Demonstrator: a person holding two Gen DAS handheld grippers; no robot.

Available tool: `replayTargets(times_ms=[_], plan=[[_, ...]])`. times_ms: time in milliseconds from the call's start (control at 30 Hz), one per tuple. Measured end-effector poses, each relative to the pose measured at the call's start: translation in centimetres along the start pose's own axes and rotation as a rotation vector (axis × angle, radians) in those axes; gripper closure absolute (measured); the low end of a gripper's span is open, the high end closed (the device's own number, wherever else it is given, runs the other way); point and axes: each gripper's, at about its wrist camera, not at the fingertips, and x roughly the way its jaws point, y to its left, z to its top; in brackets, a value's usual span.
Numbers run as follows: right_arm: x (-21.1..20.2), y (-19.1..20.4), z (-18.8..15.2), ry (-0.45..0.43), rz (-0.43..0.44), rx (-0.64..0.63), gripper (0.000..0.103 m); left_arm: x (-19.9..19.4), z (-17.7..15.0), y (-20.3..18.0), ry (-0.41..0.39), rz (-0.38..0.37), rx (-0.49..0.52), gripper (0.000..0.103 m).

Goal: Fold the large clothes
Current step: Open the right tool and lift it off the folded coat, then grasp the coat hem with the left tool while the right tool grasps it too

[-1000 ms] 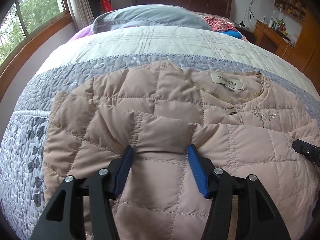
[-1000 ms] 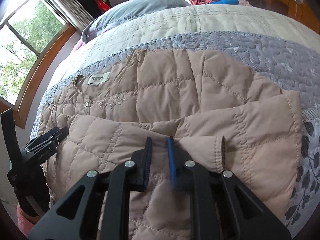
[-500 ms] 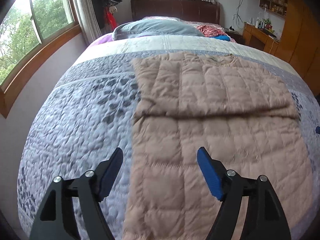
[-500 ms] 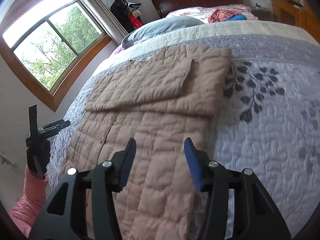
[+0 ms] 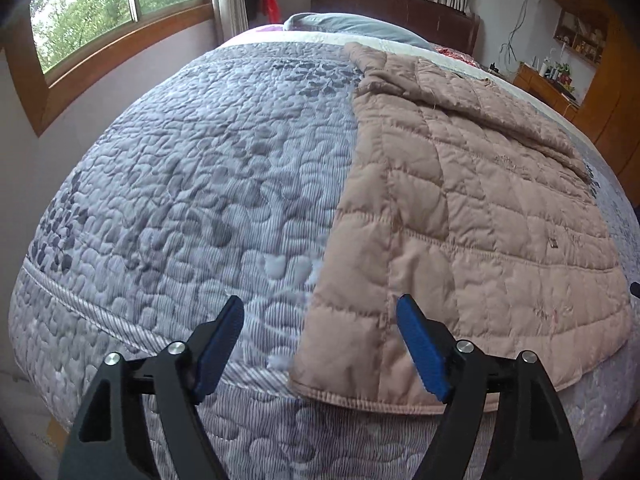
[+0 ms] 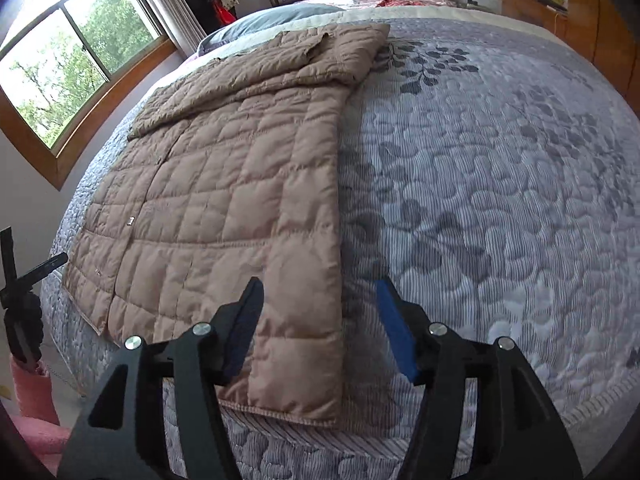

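With the left gripper [image 5: 320, 346] wide apart and the right gripper [image 6: 320, 328] opening, both empty, each should clamp a hem corner of the jacket [image 5: 460, 216] squarely on the bed [image 5: 180, 180].

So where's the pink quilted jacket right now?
The pink quilted jacket lies flat on the grey quilted bedspread, right of centre in the left wrist view. Its hem reaches the bed's near edge, and its folded top points toward the grey pillow.
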Motion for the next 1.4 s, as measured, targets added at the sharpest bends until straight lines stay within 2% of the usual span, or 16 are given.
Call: replayTargets(times_ms=[167,400,767,900,1000,1067,1133,1200,1300,1400], plan=[[0.7,0.9,-1.7,0.045,-0.021,0.013,0.041,1.2,-1.4,-0.5,0.035,-0.027,0.009,0.024],[0.7,1.8,-2.9,0.040,-0.102,-0.018,0.039,1.9,-1.5,-1.3,0.048,-0.069,0.019,0.024],[1.1,1.9,-2.7,0.042,-0.105,-0.034,0.039,2.6,-1.5,-2.2,0.059,-0.099,0.052,0.023],[1.1,2.4,-2.7,0.045,-0.105,-0.052,0.048,2.6,-1.5,-2.3,0.060,-0.108,0.058,0.024],[1.3,2.5,-2.6,0.052,-0.090,-0.060,0.058,2.4,-1.6,-2.4,0.054,-0.109,0.059,0.033],[1.3,2.8,-2.6,0.048,-0.102,-0.079,0.064,2.1,-1.7,-2.6,0.047,-0.105,0.061,0.043],[1.1,3.2,-2.6,0.042,-0.116,-0.097,0.076,1.9,-1.7,-2.7,0.038,-0.101,0.066,0.057],[1.0,3.5,-2.6,0.034,-0.130,-0.119,0.082,1.6,-1.8,-2.8,0.031,-0.095,0.071,0.068],[0.9,3.8,-2.6,0.028,-0.140,-0.140,0.087,1.2,-1.8,-3.1,0.016,-0.093,0.081,0.080],[0.6,4.0,-2.6,0.016,-0.146,-0.153,0.089,0.5,-2.0,-3.5,-0.010,-0.086,0.098,0.085]])
